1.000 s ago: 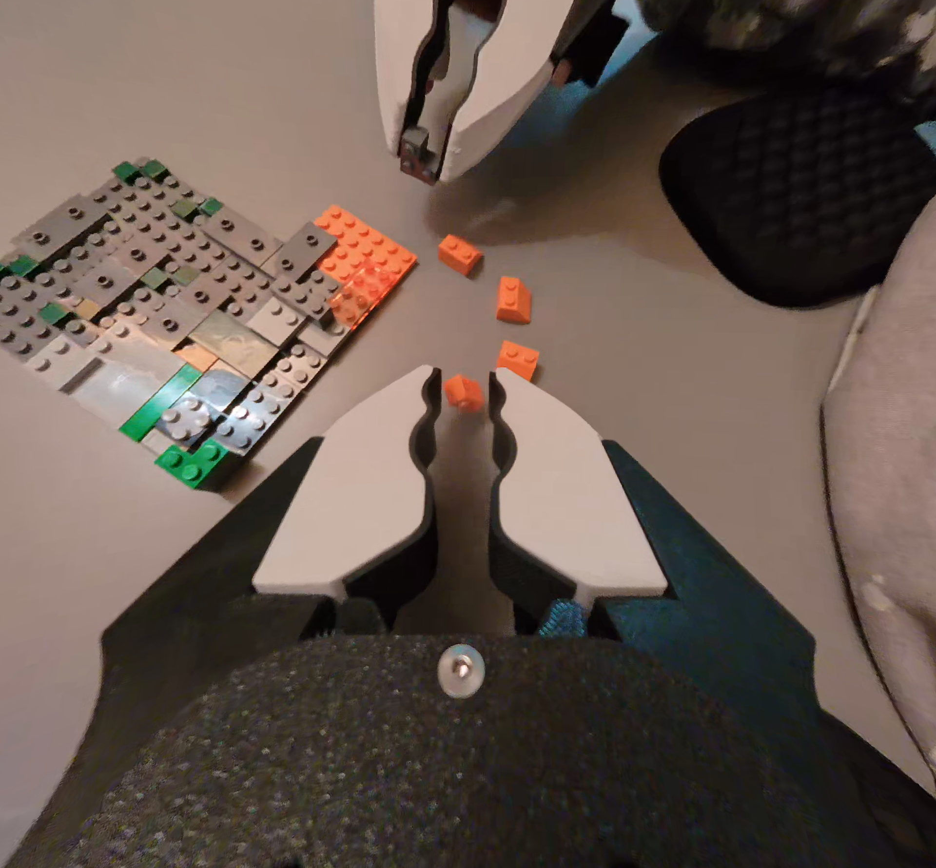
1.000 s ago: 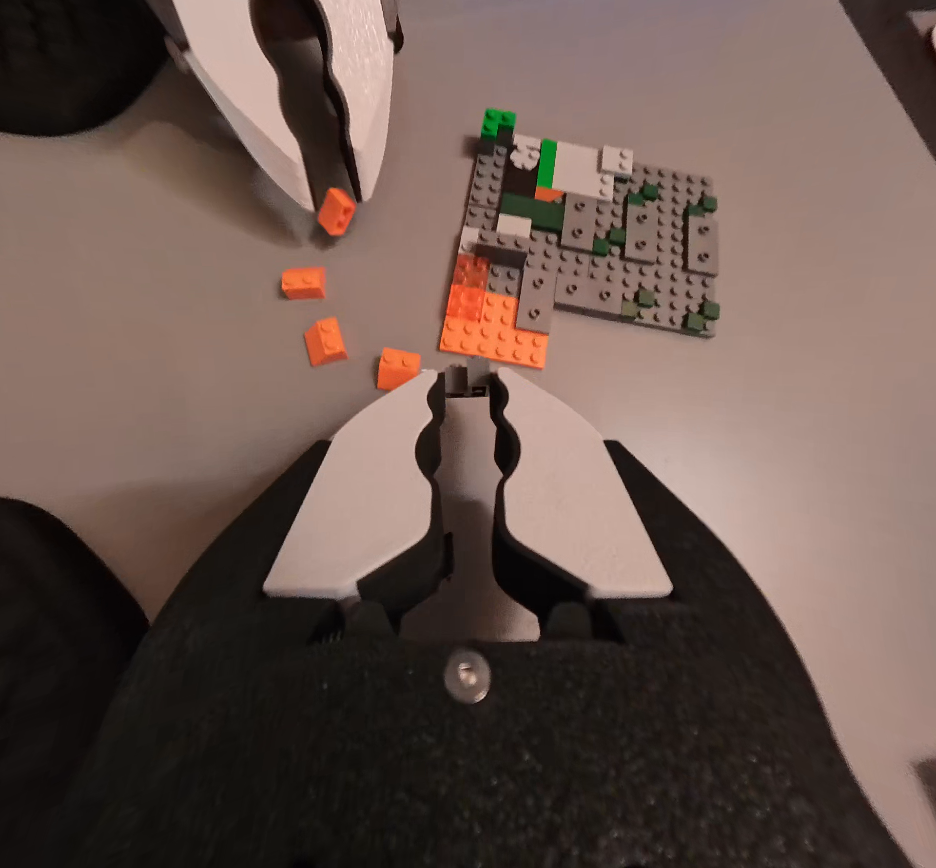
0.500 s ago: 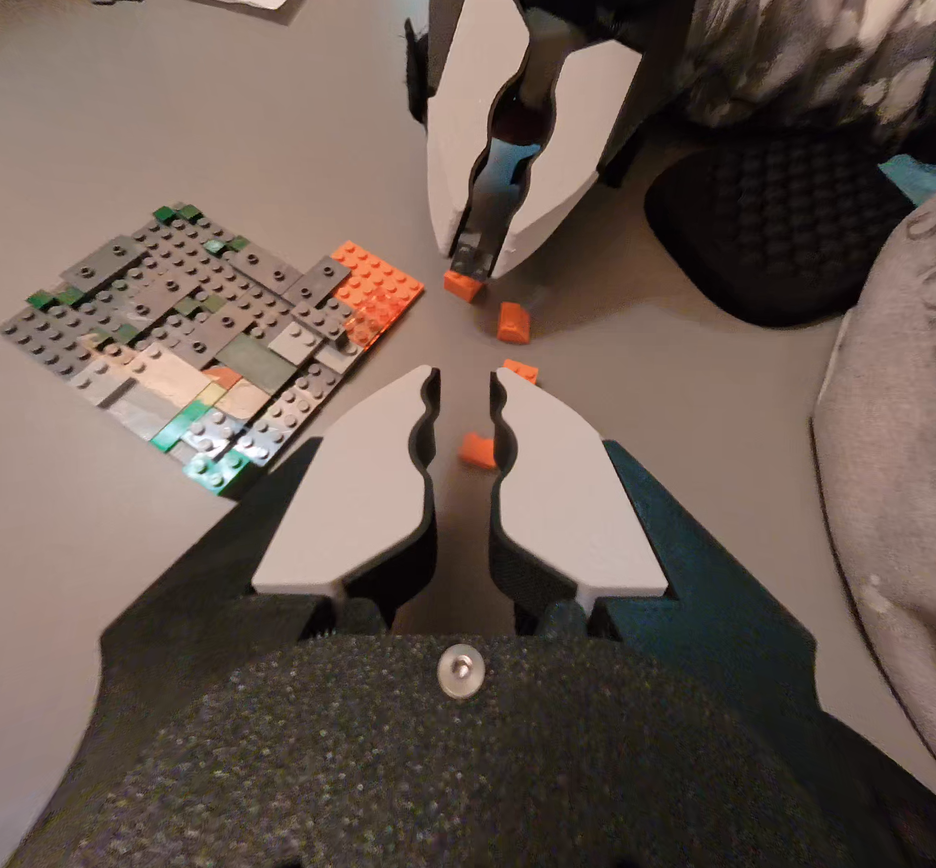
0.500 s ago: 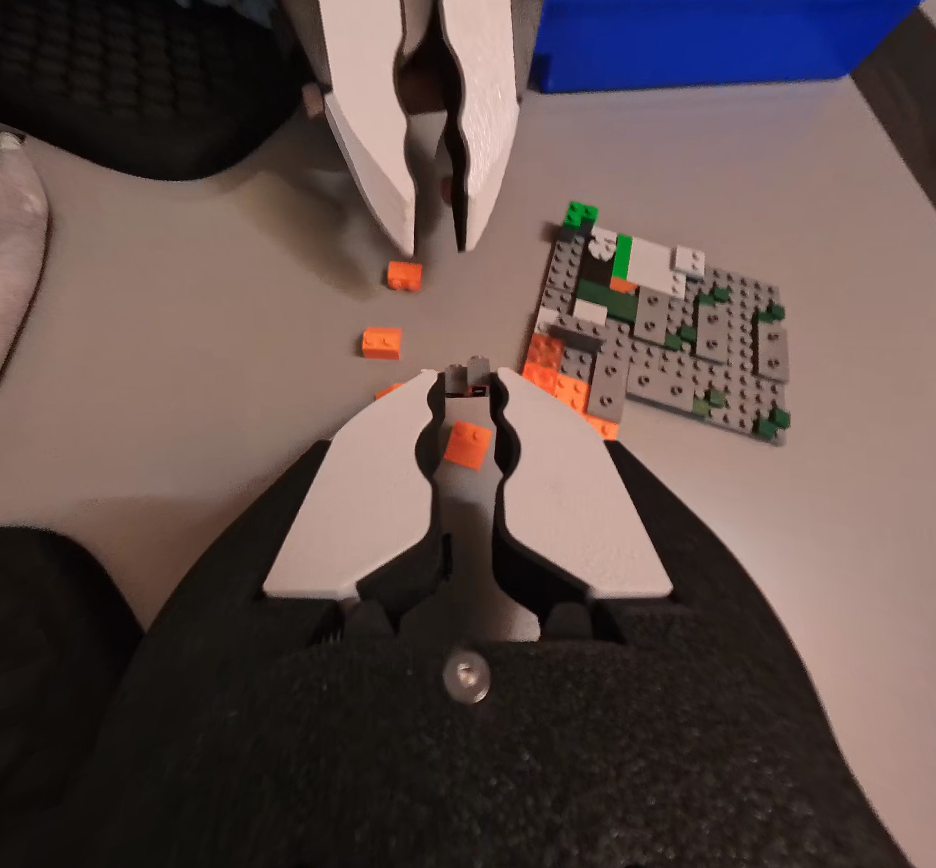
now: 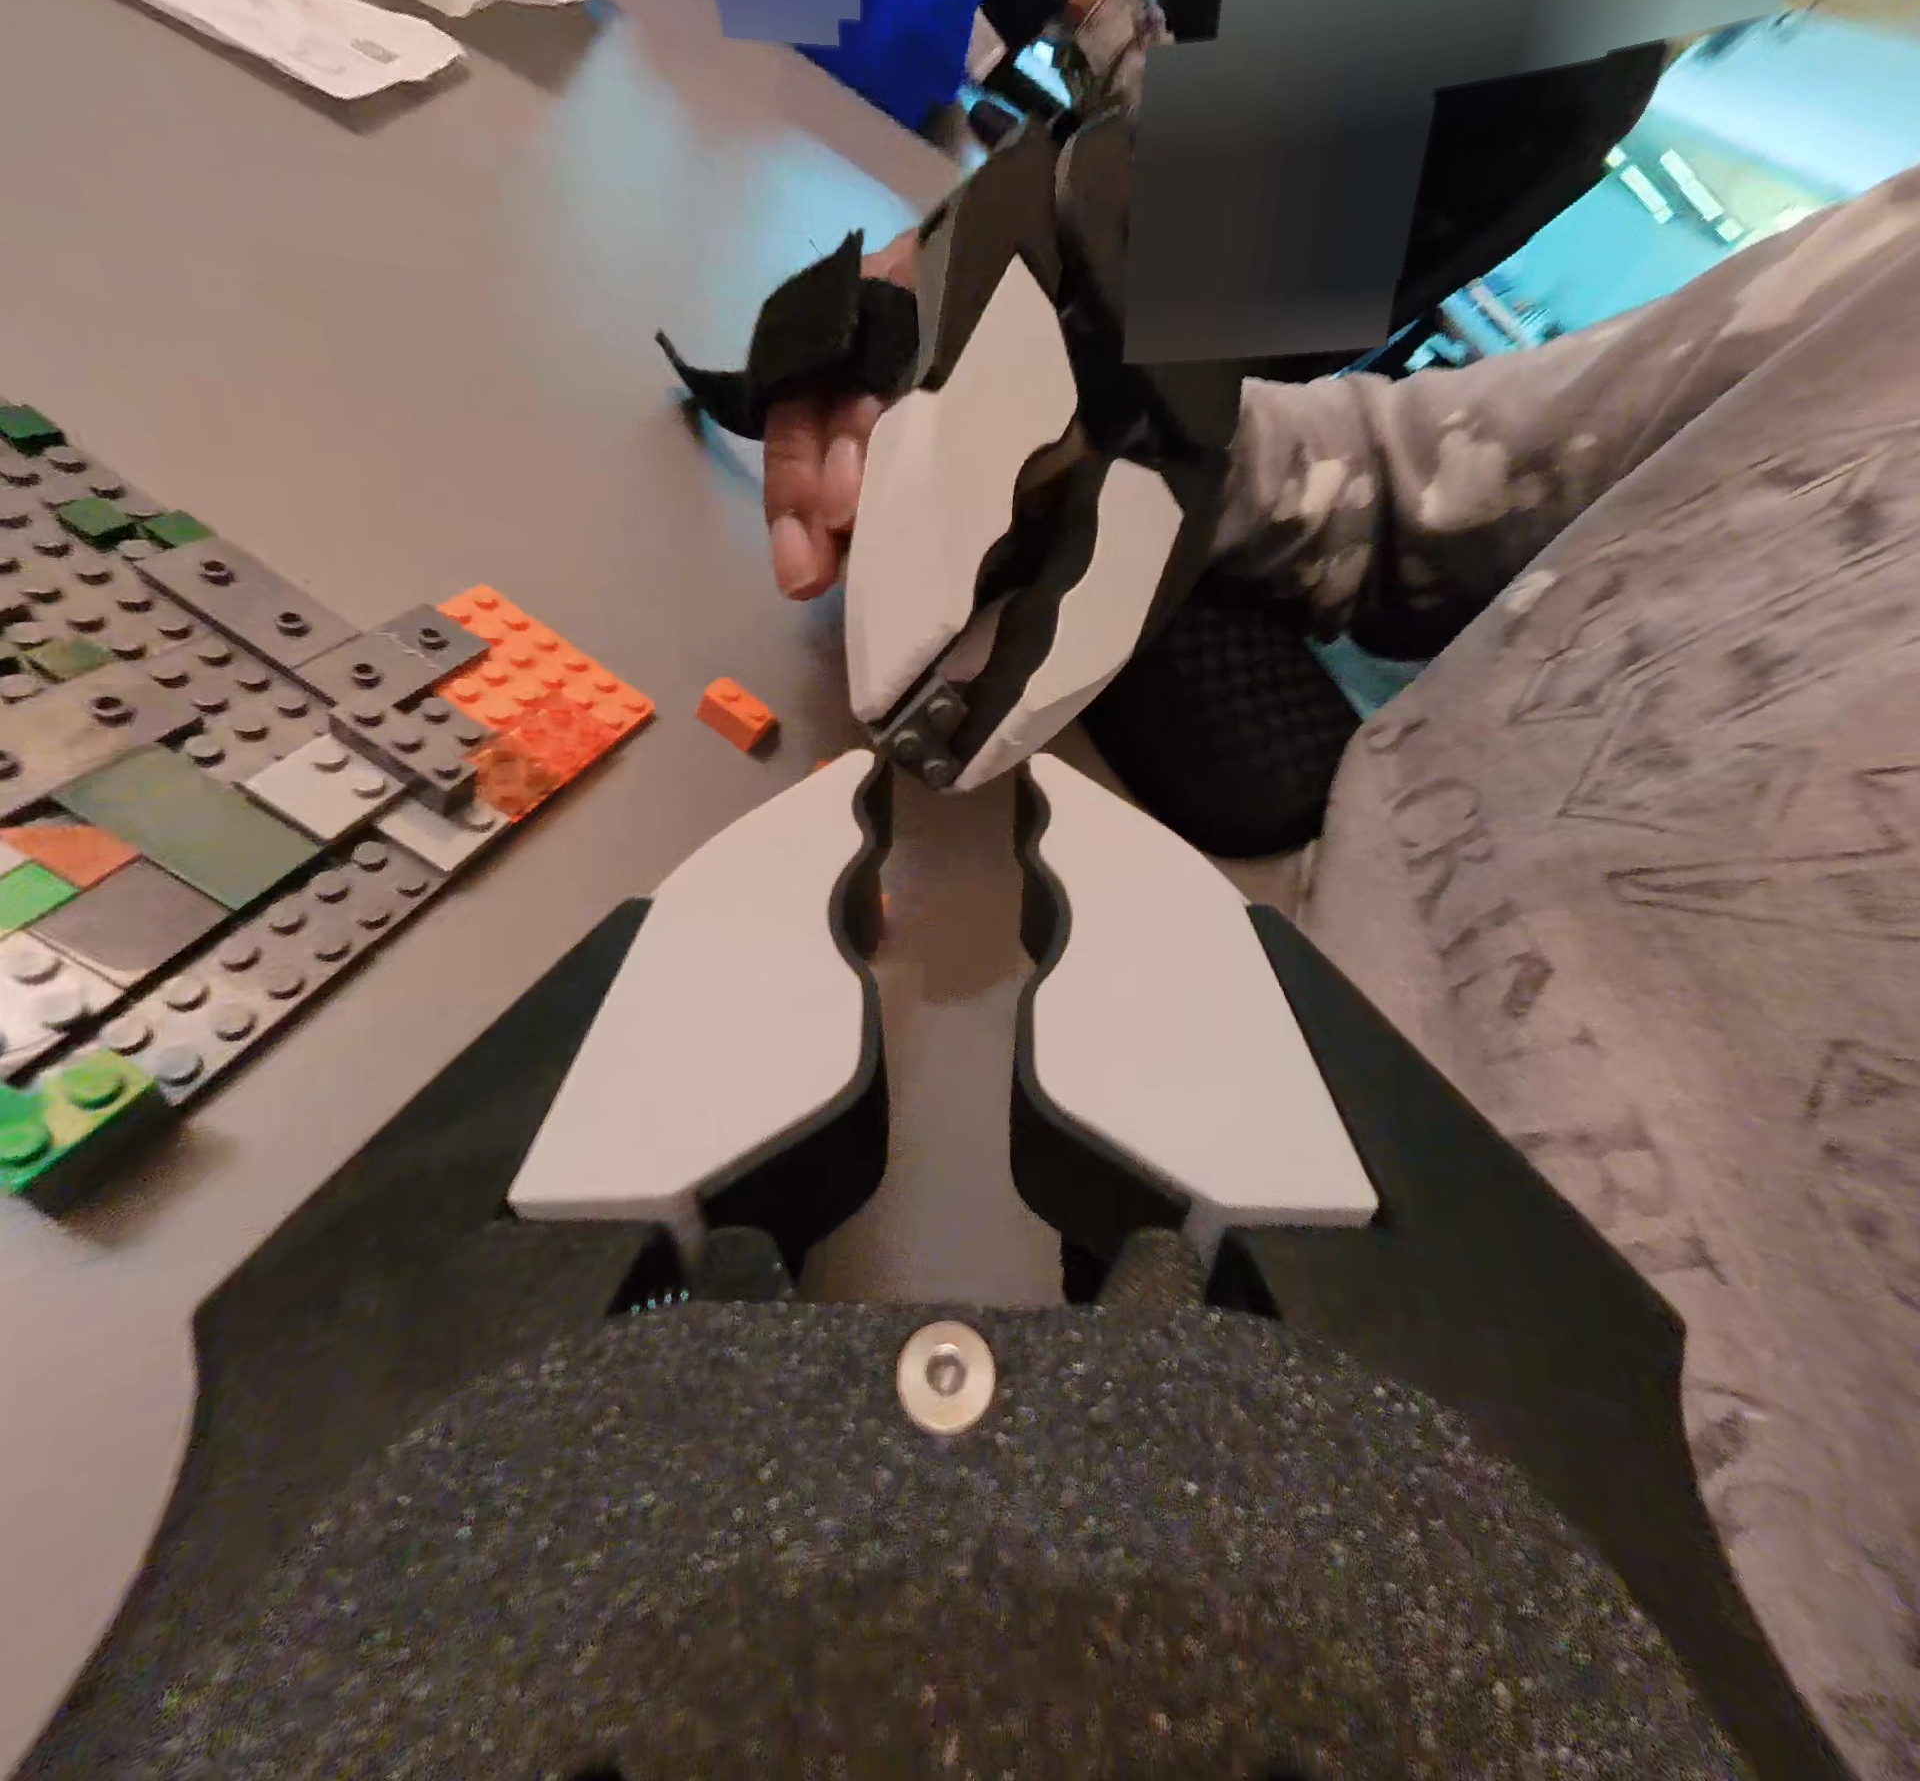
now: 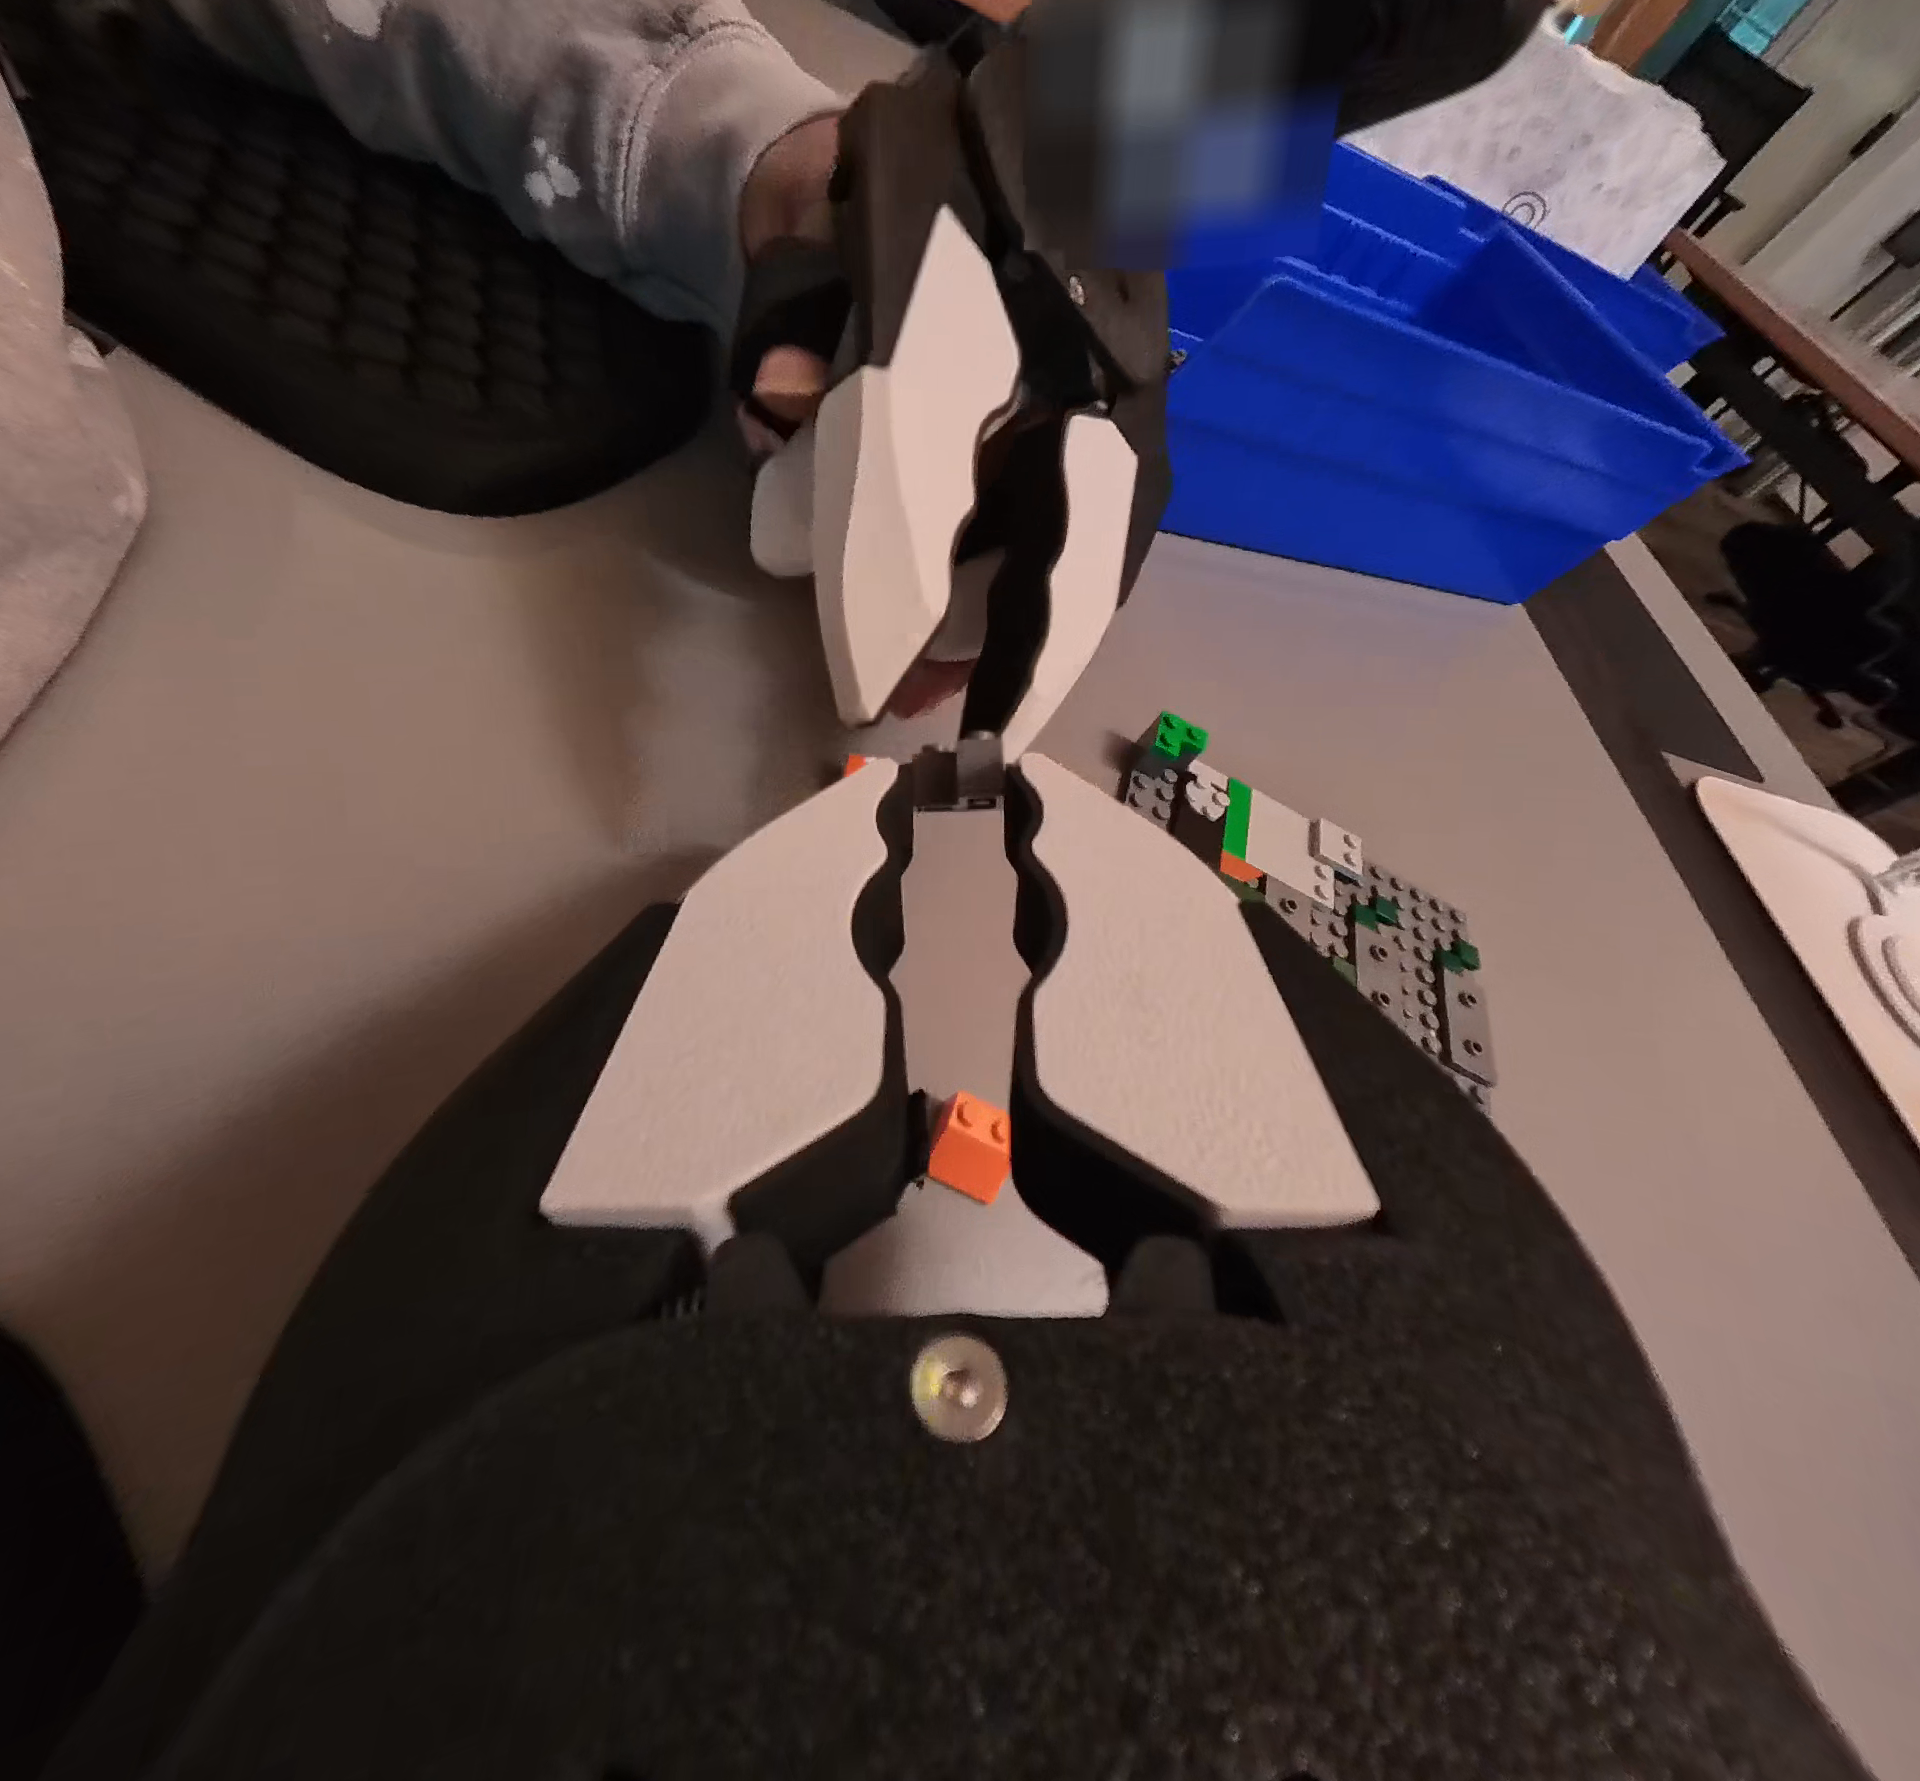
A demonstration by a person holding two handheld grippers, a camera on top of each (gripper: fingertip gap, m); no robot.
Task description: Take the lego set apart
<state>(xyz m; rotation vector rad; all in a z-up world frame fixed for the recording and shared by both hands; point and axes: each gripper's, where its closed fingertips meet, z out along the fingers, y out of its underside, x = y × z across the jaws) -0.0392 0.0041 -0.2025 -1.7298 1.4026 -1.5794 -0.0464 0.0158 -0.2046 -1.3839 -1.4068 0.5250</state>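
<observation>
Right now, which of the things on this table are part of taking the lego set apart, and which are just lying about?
Part of the job:
- lego plate, flat on the table
- small grey piece, held in the right gripper
- left gripper, open and empty
- loose orange bricks, already pulled off

Just lying about:
- blue bins
- crumpled paper
- black seat cushion

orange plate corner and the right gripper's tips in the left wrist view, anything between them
Yes, in the left wrist view one loose orange brick lies on the table between the orange plate and the right gripper.
</observation>
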